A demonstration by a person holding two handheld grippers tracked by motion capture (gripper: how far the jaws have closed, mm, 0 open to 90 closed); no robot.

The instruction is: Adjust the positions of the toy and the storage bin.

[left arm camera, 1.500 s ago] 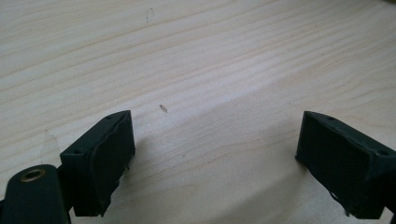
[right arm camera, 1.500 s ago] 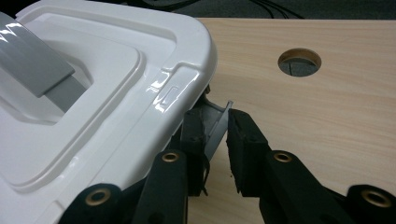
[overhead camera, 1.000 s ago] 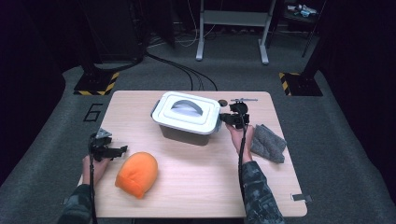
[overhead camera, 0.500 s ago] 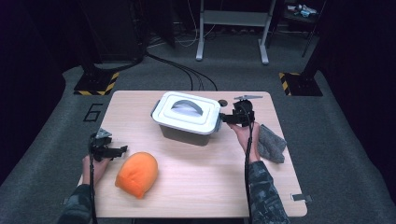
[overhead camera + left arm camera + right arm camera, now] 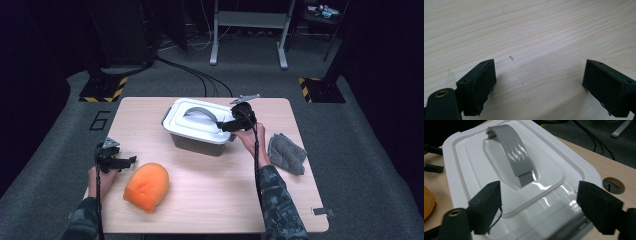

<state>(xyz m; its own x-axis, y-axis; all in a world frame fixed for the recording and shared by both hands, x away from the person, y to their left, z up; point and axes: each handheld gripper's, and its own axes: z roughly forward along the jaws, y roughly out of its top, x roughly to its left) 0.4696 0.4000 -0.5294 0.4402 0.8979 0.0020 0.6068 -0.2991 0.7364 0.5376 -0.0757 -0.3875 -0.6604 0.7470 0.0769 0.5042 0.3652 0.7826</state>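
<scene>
A grey box with a white lid [image 5: 197, 125] and an arched grey handle [image 5: 200, 112] stands at the table's middle back. My right gripper [image 5: 223, 126] hangs open at the lid's right end. In the right gripper view the jaws stand wide apart over the white lid [image 5: 506, 170], just short of the grey handle [image 5: 514, 157]. An orange cushion-like thing [image 5: 146, 186] lies at the front left. Just left of it my left gripper [image 5: 130, 160] stands open. In the left gripper view its jaws are spread over bare wood [image 5: 536, 37].
A folded grey cloth [image 5: 286, 153] lies on the table's right side beside my right forearm. A round cable hole [image 5: 613, 185] opens in the tabletop behind the box. Dark floor with cables and stand legs surrounds the wooden table [image 5: 210, 200].
My right gripper has moved left from the box's right side onto the lid's right end. The left gripper and the orange thing have stayed put.
</scene>
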